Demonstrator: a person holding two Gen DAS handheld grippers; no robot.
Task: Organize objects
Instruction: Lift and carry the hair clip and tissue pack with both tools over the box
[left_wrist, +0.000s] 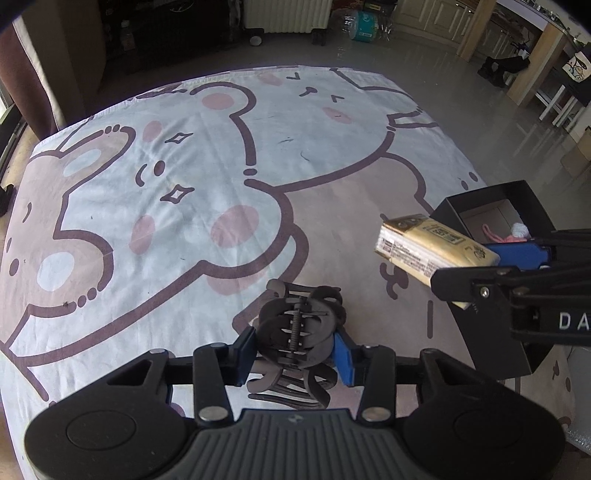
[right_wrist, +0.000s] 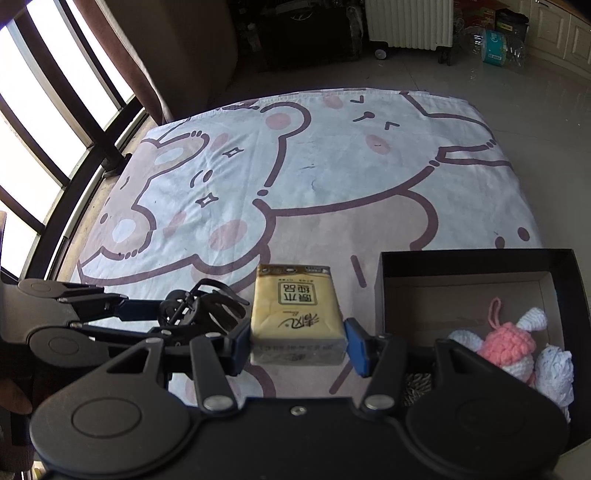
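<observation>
Clamped between the blue pads of my left gripper (left_wrist: 295, 349) is a dark hair claw clip (left_wrist: 299, 332), held just above the cartoon-bear sheet (left_wrist: 166, 184). My right gripper (right_wrist: 299, 343) is closed on the near end of a yellow tissue pack (right_wrist: 295, 310), which points away from me, lifted clear of the sheet. Just right of the pack sits the open black box (right_wrist: 476, 264), at the sheet's near right edge. Inside it lies a pink and white crocheted toy (right_wrist: 509, 343) against the right wall.
</observation>
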